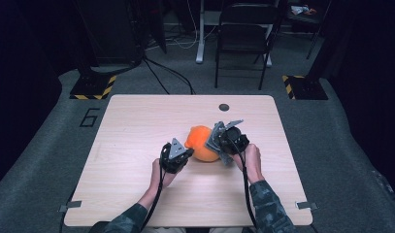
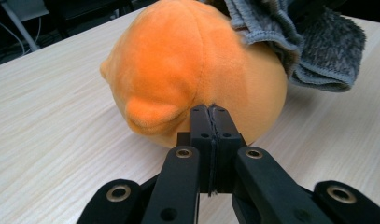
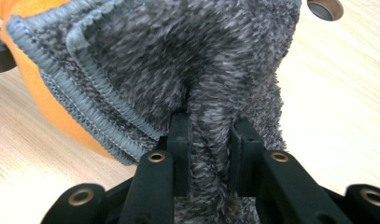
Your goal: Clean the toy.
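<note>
- An orange plush toy (image 1: pixel 201 143) lies on the wooden table (image 1: pixel 137 126), roughly at the table's middle, a little toward the person's side.
- A grey fluffy cloth (image 2: pixel 313 46) is draped against the far right flank of the plush toy, touching it; its stitched hem runs along the orange fabric in the right gripper view.
- The left gripper (image 1: pixel 181 158) sits just beside the plush toy on its near left side. Its jaws are pressed together tip to tip, and those tips meet right at the toy's surface; whether a pinch of orange fabric is caught between them cannot be told.
- The right gripper (image 1: pixel 219 145) is just beside the plush toy on its right. Its jaws are clamped on a thick fold of the grey fluffy cloth, which bunches up between the pads (image 3: pixel 180 140).
- A small dark round hole (image 1: pixel 224 107) in the table lies beyond the plush toy, well apart from it.
- Both of the person's hands hold the grippers on the near side of the plush toy.
</note>
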`<state>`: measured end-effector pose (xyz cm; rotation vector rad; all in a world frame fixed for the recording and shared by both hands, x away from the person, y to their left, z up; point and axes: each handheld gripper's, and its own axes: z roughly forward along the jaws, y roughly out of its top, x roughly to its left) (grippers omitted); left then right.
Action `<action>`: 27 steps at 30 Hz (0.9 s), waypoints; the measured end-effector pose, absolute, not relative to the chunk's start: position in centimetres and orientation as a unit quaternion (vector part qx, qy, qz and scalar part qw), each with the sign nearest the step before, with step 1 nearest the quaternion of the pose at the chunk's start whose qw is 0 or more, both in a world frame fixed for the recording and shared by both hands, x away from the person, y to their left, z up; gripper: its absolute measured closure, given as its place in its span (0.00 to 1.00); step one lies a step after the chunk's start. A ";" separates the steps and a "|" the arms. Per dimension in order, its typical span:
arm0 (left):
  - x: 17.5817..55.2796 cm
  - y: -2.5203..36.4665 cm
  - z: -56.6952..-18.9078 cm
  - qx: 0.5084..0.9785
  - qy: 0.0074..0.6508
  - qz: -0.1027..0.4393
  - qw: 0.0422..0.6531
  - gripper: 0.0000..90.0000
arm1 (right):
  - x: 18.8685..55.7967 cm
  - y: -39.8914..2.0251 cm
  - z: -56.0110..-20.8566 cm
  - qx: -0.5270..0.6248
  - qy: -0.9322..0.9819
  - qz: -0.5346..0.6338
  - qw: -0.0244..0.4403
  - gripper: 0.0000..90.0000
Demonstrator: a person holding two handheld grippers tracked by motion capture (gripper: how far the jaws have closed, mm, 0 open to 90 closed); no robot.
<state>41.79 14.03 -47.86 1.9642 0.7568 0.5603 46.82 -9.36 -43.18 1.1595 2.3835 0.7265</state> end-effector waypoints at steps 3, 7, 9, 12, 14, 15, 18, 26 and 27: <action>41.6 13.9 -47.7 0.801 0.301 0.228 0.464 1.00 | 46.7 -9.3 -42.8 0.416 0.846 0.265 0.201 0.81; 41.4 13.7 -47.5 0.802 0.295 0.234 0.463 1.00 | 46.1 -8.7 -41.5 0.401 0.847 0.279 0.208 0.81; 41.3 13.6 -47.4 0.803 0.292 0.236 0.463 1.00 | 45.9 -8.1 -40.7 0.388 0.848 0.289 0.217 0.81; 41.3 13.6 -47.4 0.803 0.293 0.234 0.464 1.00 | 45.9 -6.8 -39.8 0.368 0.854 0.293 0.221 0.81; 41.4 13.6 -47.5 0.800 0.293 0.235 0.467 1.00 | 46.0 -5.5 -39.4 0.353 0.859 0.298 0.223 0.81; 41.4 13.6 -47.5 0.801 0.292 0.234 0.467 1.00 | 46.1 -5.1 -39.3 0.343 0.863 0.296 0.224 0.81; 41.4 13.7 -47.5 0.804 0.290 0.230 0.464 1.00 | 46.4 -3.4 -39.6 0.324 0.873 0.286 0.226 0.81; 41.5 13.7 -47.7 0.803 0.292 0.229 0.465 1.00 | 47.0 -4.4 -40.7 0.348 0.872 0.266 0.220 0.82; 41.5 13.6 -47.7 0.803 0.293 0.229 0.466 1.00 | 46.9 -4.7 -40.8 0.364 0.870 0.257 0.212 0.82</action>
